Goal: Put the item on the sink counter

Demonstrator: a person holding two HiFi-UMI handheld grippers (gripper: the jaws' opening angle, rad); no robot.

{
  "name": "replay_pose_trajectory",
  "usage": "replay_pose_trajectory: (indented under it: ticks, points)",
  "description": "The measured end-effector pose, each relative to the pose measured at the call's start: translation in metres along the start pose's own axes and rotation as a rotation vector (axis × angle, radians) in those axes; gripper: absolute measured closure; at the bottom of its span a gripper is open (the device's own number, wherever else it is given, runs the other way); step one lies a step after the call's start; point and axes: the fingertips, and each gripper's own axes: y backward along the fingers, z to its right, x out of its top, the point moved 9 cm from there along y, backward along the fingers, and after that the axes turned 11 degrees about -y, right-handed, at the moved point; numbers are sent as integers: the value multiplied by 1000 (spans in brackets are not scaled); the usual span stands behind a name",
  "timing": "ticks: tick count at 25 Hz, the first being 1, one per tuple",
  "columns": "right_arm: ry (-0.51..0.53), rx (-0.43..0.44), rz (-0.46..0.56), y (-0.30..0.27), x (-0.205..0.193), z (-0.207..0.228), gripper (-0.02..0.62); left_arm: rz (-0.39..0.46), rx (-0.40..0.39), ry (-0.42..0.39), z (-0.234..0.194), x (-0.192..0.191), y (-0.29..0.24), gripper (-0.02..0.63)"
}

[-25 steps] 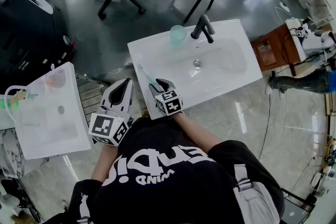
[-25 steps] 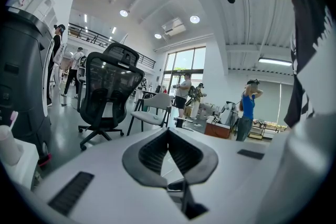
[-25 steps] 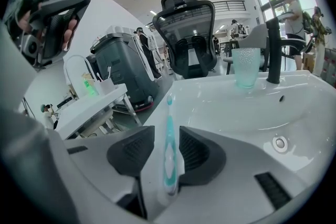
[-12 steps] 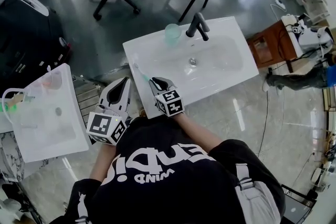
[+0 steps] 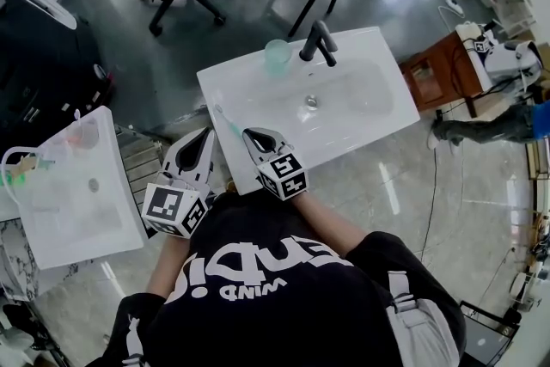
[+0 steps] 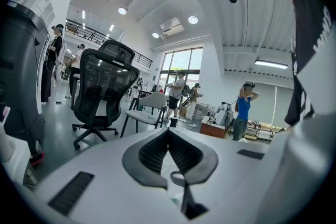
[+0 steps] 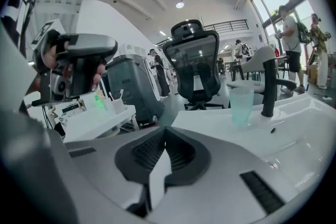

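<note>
A toothbrush [image 5: 226, 122] with a teal head lies on the left rim of the white sink counter [image 5: 258, 90]. My right gripper [image 5: 248, 134] hangs just above and behind its handle end. Its jaws have just been closing and now stand shut, with nothing between them in the right gripper view [image 7: 165, 131]. My left gripper [image 5: 207, 133] hovers off the counter's left edge, beside the right one, shut and empty [image 6: 168, 131].
A green cup [image 5: 277, 56] and a black faucet [image 5: 318, 43] stand at the back of the basin. A second white sink [image 5: 77, 211] with small items is at the left. Chairs stand behind, and a wooden stand [image 5: 434, 82] at the right.
The right gripper has lifted away from the toothbrush and its jaws have come together. The toothbrush stays on the counter. The left gripper has kept still.
</note>
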Motion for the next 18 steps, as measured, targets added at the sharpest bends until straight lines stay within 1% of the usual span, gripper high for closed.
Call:
replay_pose_trajectory:
  ticks: [9, 18]
  points:
    - [3, 25, 186, 46, 52, -20, 577, 17, -9, 6, 2, 2, -3, 586]
    - [17, 36, 328, 98, 91, -29, 577, 44, -25, 12, 7, 10, -5, 586]
